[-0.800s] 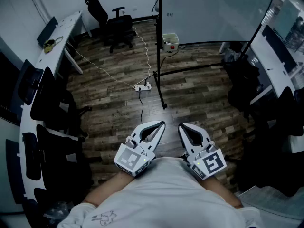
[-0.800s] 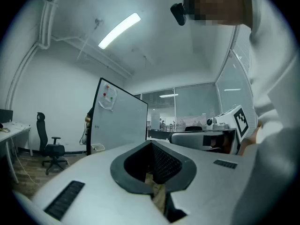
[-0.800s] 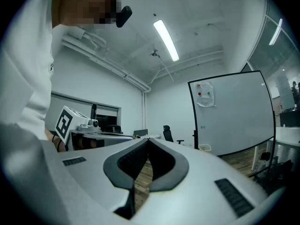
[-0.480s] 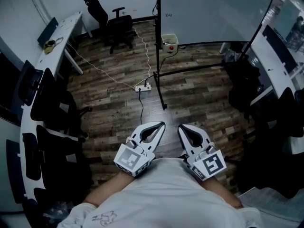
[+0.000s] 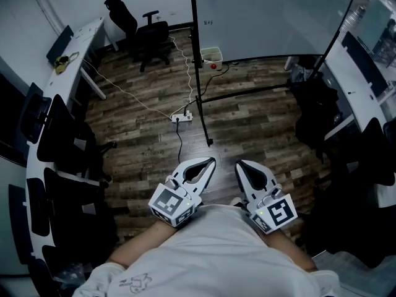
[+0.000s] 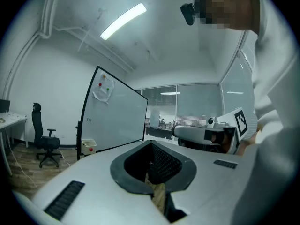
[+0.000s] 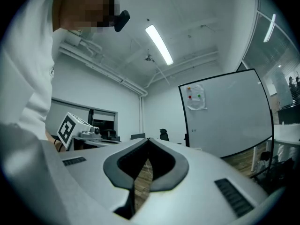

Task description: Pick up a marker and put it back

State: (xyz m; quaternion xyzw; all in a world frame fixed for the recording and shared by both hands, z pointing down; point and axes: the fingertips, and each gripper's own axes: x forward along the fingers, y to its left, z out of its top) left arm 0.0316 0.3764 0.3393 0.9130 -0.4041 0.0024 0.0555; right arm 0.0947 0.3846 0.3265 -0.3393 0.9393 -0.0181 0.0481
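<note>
Your left gripper [image 5: 210, 161] and right gripper [image 5: 240, 164] are held side by side just in front of your chest. Both point level toward the whiteboard [image 5: 272, 17] and stand well apart from it. On each gripper the fingers are pressed together at the tips, with nothing between them. The marker cannot be made out in any view. A small white box [image 5: 211, 55] holding something red sits low at the whiteboard's left post.

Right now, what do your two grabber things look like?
The left gripper and right gripper are pale grey pointed shells with dark pads. Each carries a white cube printed with black square markers. The person wears a white top.
</note>
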